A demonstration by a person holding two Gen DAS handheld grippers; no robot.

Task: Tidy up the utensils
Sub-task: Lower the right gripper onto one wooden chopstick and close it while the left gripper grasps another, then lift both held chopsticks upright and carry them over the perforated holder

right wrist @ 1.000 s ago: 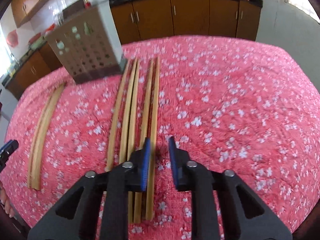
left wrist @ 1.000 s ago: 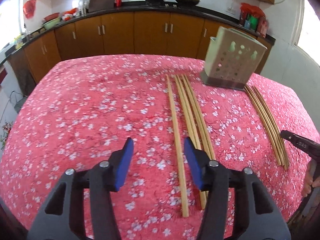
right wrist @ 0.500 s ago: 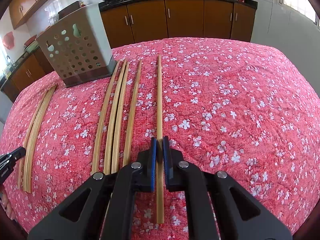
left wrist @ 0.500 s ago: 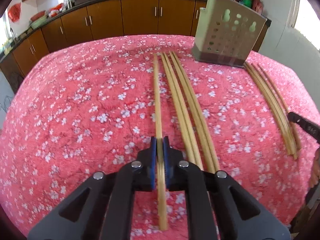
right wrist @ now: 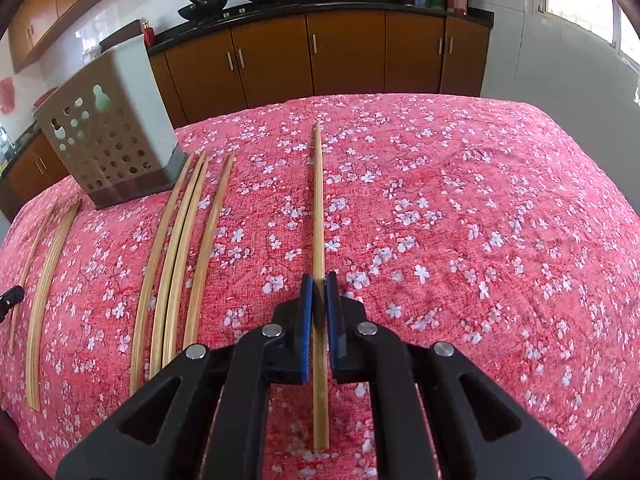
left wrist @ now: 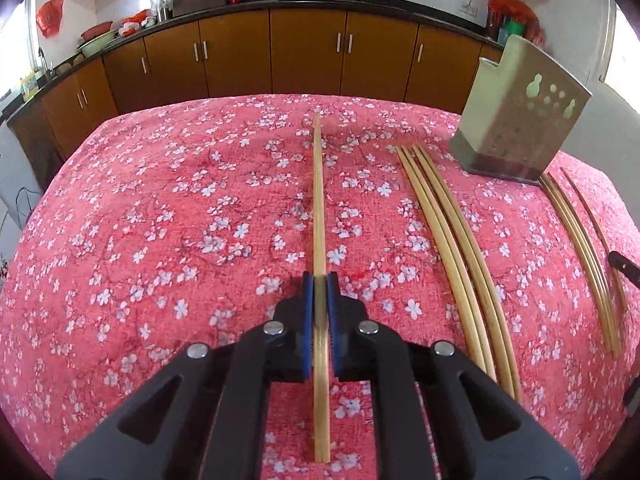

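My left gripper (left wrist: 320,286) is shut on a bamboo chopstick (left wrist: 318,200), held pointing away over the red floral tablecloth. My right gripper (right wrist: 319,284) is shut on another bamboo chopstick (right wrist: 318,200) in the same way. A beige perforated utensil holder (left wrist: 520,120) stands at the back of the table; it also shows in the right wrist view (right wrist: 108,140). Loose chopsticks (left wrist: 456,240) lie beside the holder on the cloth, seen in the right wrist view (right wrist: 180,248) as a group next to it.
A second bundle of chopsticks (left wrist: 584,248) lies on the holder's other side, seen also in the right wrist view (right wrist: 48,272). The table (left wrist: 140,220) is covered in red cloth. Brown kitchen cabinets (left wrist: 308,52) run behind it.
Both grippers closed on a chopstick each, then lifted them off the cloth and away from the group. The left one moved left, the right one moved right.
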